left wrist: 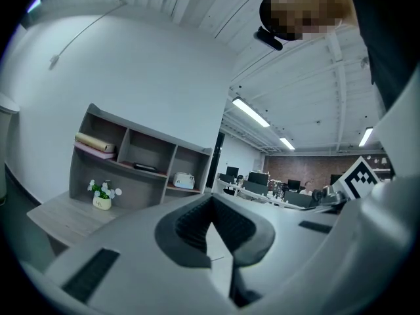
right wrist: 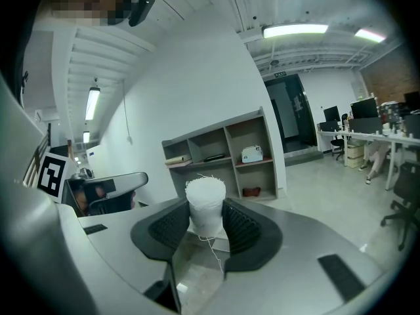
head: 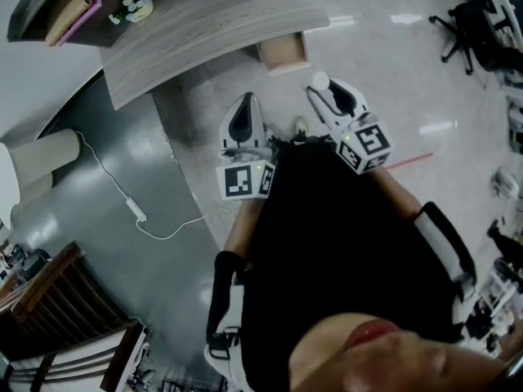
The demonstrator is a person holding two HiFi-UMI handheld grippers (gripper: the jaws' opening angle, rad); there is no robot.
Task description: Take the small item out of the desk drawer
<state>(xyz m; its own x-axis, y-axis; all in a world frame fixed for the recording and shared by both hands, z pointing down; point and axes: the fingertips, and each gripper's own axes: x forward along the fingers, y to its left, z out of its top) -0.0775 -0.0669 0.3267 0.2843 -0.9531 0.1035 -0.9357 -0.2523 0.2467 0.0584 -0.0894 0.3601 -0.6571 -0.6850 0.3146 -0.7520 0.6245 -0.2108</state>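
Note:
My right gripper (right wrist: 205,210) is shut on a small white spool of thread (right wrist: 205,202); a loose strand hangs below it. In the head view the right gripper (head: 321,85) is held up in front of the person's body, the white spool (head: 319,79) at its tip. Beyond it a light wooden drawer (head: 283,51) sticks out from under the grey desk (head: 204,23). My left gripper (left wrist: 211,205) is shut with nothing between its pads. Seen from the head camera, the left gripper (head: 245,122) sits beside the right one, a little nearer the person.
A grey cubby shelf (left wrist: 131,163) stands on the desk with a small flower pot (left wrist: 101,195) beside it. A white cable (head: 131,207) lies on the dark floor at left. A black office chair (head: 470,23) is at the far right, wooden furniture (head: 49,300) at lower left.

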